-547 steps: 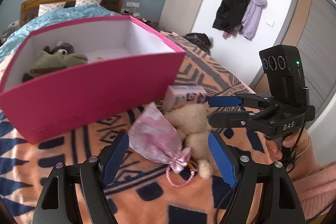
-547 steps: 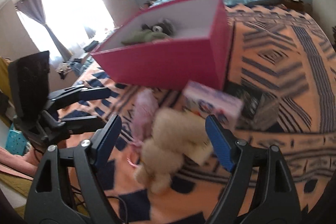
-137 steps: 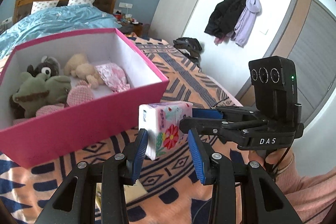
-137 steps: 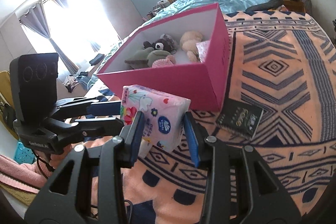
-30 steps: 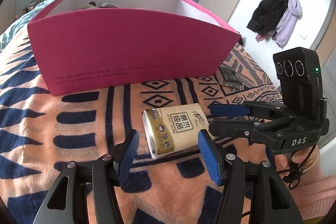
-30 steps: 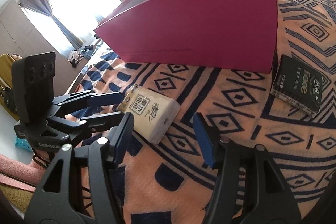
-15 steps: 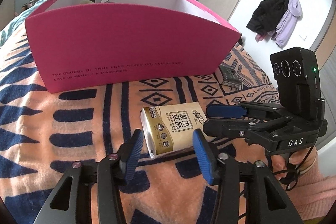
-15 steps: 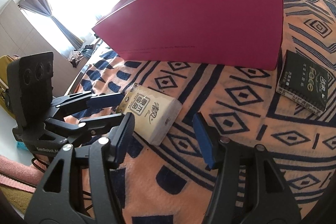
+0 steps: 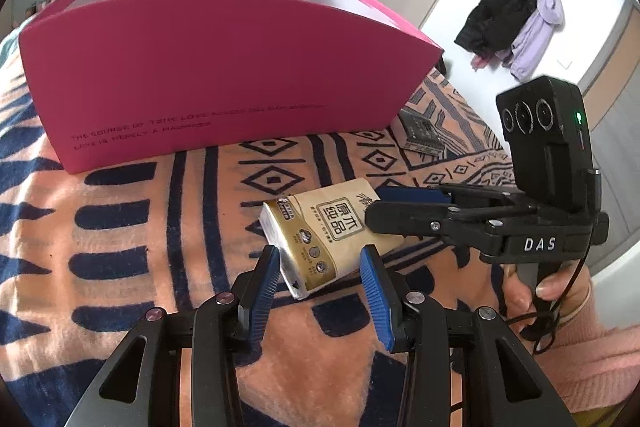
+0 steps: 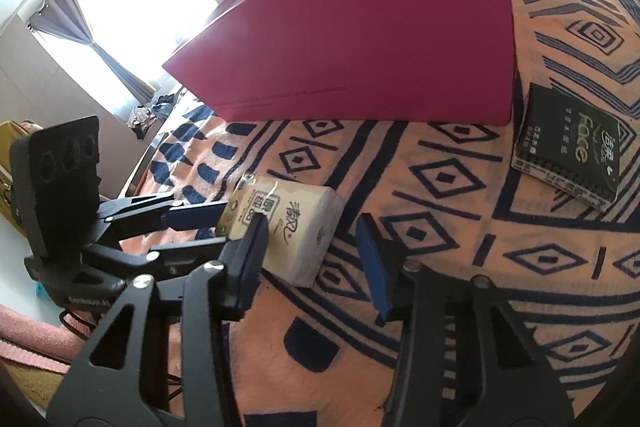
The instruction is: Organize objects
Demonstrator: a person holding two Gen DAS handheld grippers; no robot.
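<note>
A tan tissue pack lies on the patterned bed blanket, in front of the tall pink box. The left gripper and right gripper both straddle it, jaws closing, pads not yet pressing. A dark tissue packet lies beside the box's right corner
</note>
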